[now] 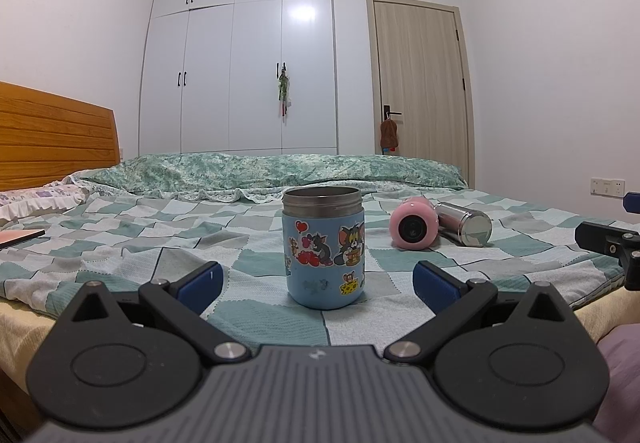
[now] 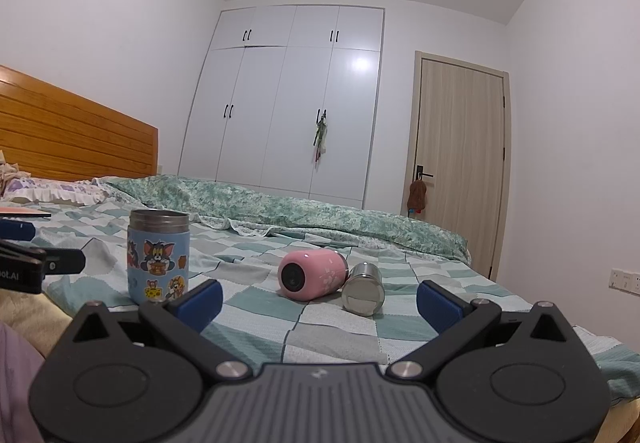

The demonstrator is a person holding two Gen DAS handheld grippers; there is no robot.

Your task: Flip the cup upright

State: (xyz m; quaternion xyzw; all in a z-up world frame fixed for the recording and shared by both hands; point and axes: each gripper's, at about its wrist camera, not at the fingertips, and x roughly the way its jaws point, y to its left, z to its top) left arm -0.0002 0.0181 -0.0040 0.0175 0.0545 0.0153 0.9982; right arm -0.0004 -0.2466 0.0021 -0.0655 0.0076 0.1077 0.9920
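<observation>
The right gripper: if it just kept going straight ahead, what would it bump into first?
Probably the pink cup lying on its side on the bed, centred between the open right gripper fingers; depth is hard to judge.

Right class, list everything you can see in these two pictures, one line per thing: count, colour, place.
cartoon-sticker cup: 1, light blue, upright on bed, mouth up
pink cup: 1, pink, lying on its side mid-bed
steel cup: 1, silver, on its side beside pink cup
bedsheet: 1, green-white check
quilt: 1, green, far side
headboard: 1, wooden
wardrobe: 1, white
door: 1, beige
left gripper: 1, black-blue, open
right gripper: 1, black-blue, open
</observation>
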